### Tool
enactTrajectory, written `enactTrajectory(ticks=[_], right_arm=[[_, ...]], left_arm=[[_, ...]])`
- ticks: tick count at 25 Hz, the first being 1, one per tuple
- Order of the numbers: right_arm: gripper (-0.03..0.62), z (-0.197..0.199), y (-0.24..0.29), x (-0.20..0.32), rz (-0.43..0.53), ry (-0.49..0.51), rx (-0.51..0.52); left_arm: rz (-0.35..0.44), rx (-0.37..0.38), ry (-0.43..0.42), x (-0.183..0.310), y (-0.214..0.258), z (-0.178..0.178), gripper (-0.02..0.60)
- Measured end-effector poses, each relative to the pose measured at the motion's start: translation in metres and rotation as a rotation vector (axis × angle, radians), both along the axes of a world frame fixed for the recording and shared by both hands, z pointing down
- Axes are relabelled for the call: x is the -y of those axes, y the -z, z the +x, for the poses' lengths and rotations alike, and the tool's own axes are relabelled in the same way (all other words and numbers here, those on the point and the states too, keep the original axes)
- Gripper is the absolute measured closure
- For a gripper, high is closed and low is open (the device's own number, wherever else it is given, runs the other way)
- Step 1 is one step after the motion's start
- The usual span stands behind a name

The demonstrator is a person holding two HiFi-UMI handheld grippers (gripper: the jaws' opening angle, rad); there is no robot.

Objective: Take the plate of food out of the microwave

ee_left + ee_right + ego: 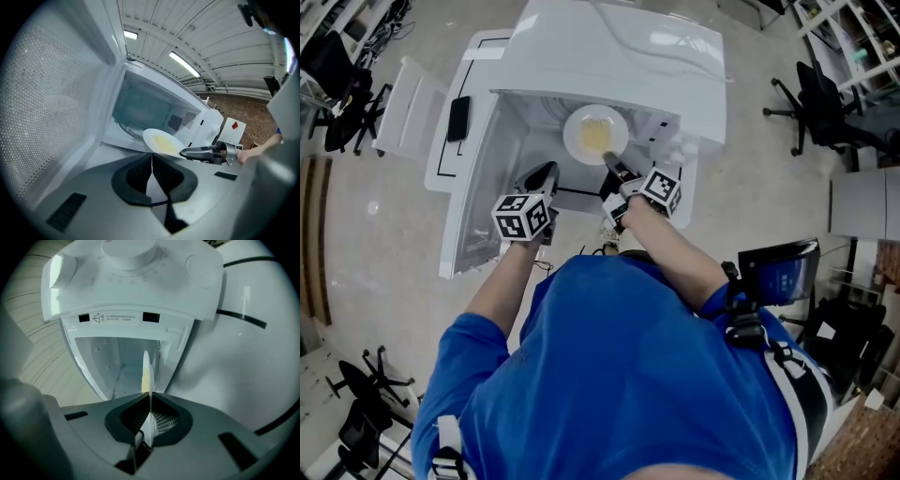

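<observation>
Left gripper (151, 164), nearest: fingers (133, 176) pressed together, nothing between them, just beside the open door (47, 93). Right gripper (150, 414), farther in: fingers pinching the near rim of the plate (595, 134), which sits at the mouth of the microwave (614, 47). Plate likely stiff, glazed, slick, breakable, with yellow food loose on top. Rim pinch looks the sensible hold; keep it level.

The plate (595, 134) sits in the mouth of the microwave (619, 56), whose door (478, 187) stands out to the left. The right gripper (614, 169) is closed on the plate's near rim. The left gripper (542, 176) is just left of it, between it and the door, jaws together. Left of the microwave, a flat slab (457, 118) lies on the table (473, 70). A chair (820, 103) stands well off to the right.
</observation>
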State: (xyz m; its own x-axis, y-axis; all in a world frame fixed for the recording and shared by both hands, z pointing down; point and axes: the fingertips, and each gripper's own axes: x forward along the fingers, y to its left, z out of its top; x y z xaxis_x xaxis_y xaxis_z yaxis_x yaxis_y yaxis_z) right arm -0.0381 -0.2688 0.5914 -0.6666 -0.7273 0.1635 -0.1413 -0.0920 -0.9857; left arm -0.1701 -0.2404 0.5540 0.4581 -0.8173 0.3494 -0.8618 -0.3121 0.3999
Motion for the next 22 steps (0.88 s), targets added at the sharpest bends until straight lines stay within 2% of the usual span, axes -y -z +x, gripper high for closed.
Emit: enactTrajectory(ticks=[7, 22], right_arm=[[0.576, 0.007, 0.009, -0.032, 0.013, -0.006, 0.017], [0.576, 0.030, 0.027, -0.109, 0.056, -0.046, 0.031]], left_arm=[[0.006, -0.036, 0.011, -0.021, 0.003, 0.000, 0.565], [0.036, -0.108, -0.024, -0.079, 0.018, 0.014, 0.565]])
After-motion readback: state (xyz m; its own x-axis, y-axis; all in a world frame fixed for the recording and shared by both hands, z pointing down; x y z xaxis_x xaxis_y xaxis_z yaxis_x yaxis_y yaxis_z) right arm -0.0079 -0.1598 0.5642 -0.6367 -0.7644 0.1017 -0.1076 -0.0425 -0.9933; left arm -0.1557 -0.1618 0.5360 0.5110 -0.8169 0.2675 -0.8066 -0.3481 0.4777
